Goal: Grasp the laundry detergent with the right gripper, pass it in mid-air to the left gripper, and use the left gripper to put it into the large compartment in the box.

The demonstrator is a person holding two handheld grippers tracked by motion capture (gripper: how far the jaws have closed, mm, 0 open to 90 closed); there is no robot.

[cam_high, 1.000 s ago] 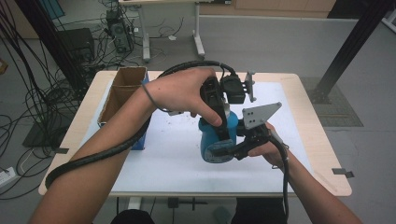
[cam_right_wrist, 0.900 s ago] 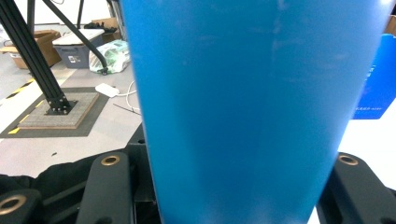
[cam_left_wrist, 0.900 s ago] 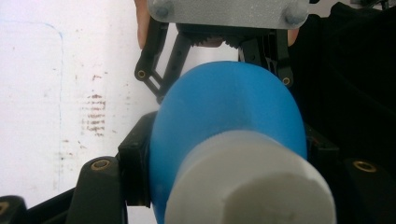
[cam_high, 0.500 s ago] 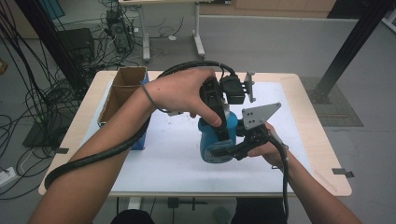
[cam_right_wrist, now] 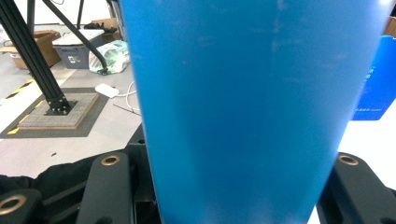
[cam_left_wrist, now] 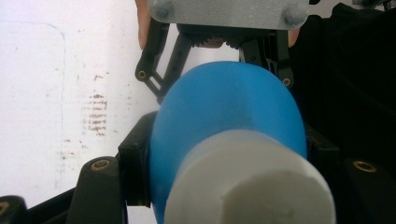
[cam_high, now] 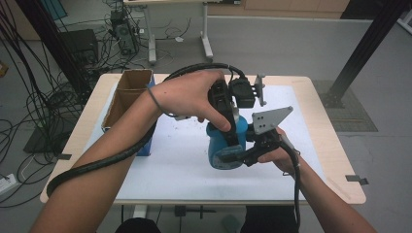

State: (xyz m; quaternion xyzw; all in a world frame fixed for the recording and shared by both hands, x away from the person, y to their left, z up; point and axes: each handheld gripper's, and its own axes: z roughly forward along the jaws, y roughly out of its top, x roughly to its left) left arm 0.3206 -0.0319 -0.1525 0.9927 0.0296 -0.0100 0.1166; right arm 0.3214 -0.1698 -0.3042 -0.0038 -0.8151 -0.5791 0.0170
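Nothing has shifted since the earlier frames — above the white-covered desk [cam_high: 160,160] the blue bottle [cam_high: 223,145] hangs gripped at both ends, left gripper [cam_high: 224,114] jaws closed near its white cap [cam_left_wrist: 250,179], right gripper [cam_high: 245,151] jaws clamping its body — so probably steady the body and twist gently.

From my feed the bottle [cam_high: 224,145] is bright blue with a white cap [cam_left_wrist: 250,184]. Both grippers' jaws are black with brass-coloured rivets, grey plate [cam_high: 269,119] on top. White mat [cam_high: 184,165] with brown speckles, tan table [cam_high: 335,150], brown cardboard box [cam_high: 127,94].
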